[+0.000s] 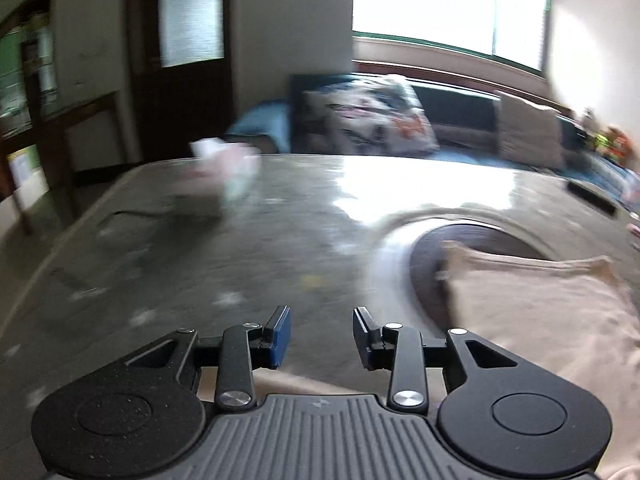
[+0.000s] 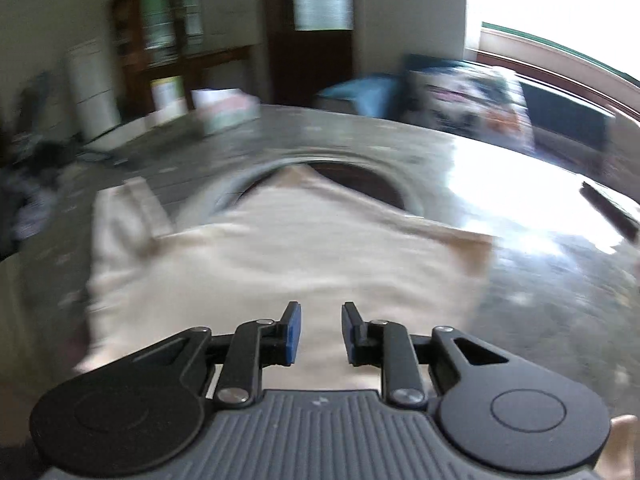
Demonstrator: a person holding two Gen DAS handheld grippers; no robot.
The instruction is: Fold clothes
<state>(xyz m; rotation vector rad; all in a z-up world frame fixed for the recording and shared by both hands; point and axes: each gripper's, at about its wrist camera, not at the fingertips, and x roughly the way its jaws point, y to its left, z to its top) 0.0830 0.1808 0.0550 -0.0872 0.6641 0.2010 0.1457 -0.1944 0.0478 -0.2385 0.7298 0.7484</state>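
Your left gripper (image 1: 322,334) and right gripper (image 2: 320,332) both have jaws spread with nothing between them, so neither holds the cloth. The beige garment (image 2: 280,256) lies flat on the desk (image 1: 240,248), partly over a dark round inset (image 1: 472,240), likely released to settle after a fold.

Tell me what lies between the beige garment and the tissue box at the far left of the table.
Only bare glossy table between the beige garment and the tissue box, seen in the left wrist view; blur could hide small items.
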